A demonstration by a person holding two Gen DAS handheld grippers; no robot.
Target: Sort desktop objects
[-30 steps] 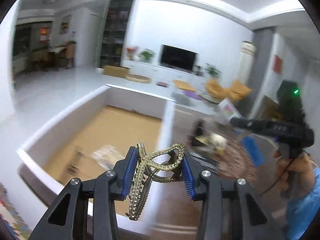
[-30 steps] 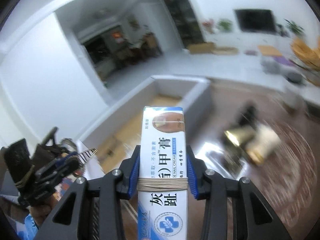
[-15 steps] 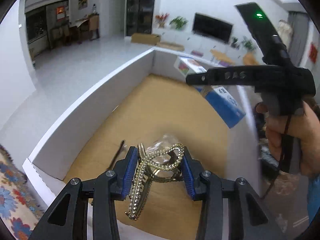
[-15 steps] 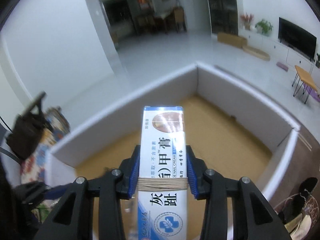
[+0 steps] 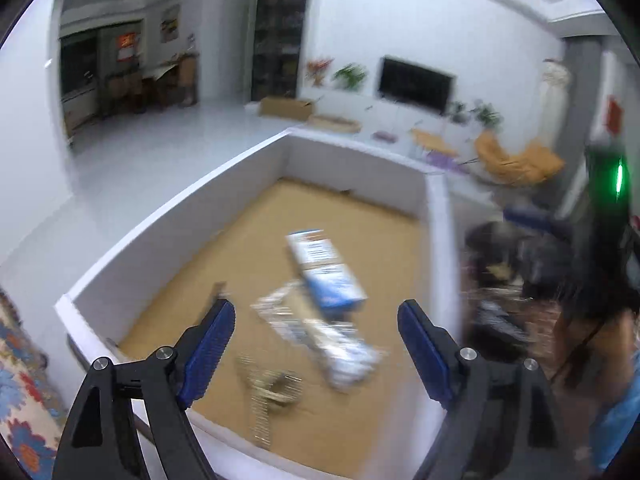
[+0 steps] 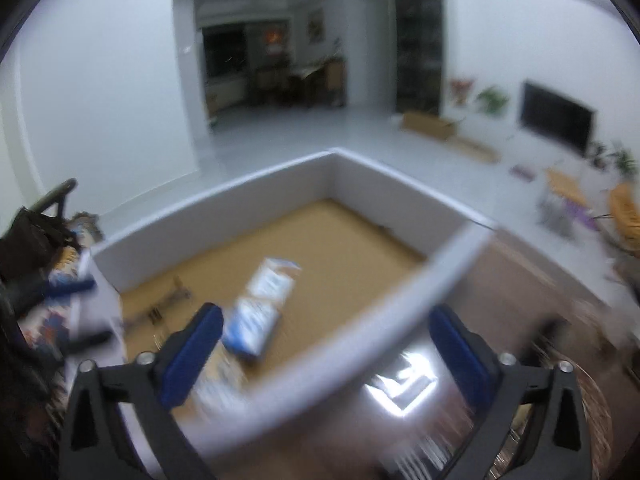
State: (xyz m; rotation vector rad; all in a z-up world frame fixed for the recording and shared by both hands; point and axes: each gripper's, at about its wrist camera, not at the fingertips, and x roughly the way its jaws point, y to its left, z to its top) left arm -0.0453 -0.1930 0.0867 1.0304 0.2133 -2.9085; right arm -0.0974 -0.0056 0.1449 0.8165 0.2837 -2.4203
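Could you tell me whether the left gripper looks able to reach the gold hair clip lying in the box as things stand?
Probably yes. The left gripper is open with nothing between its fingers, and the hair clip lies uncovered on the floor of the box just below it, beside the shiny packet.

Dim, bluish indoor light, heavy motion blur, dark fisheye corners, and white glare on the tabletop [image 6: 404,384].

Black hand-held gripper [image 5: 316,336] frames, ribbed blue pads [image 5: 208,344], silver screws, blue sleeve [image 5: 620,412]
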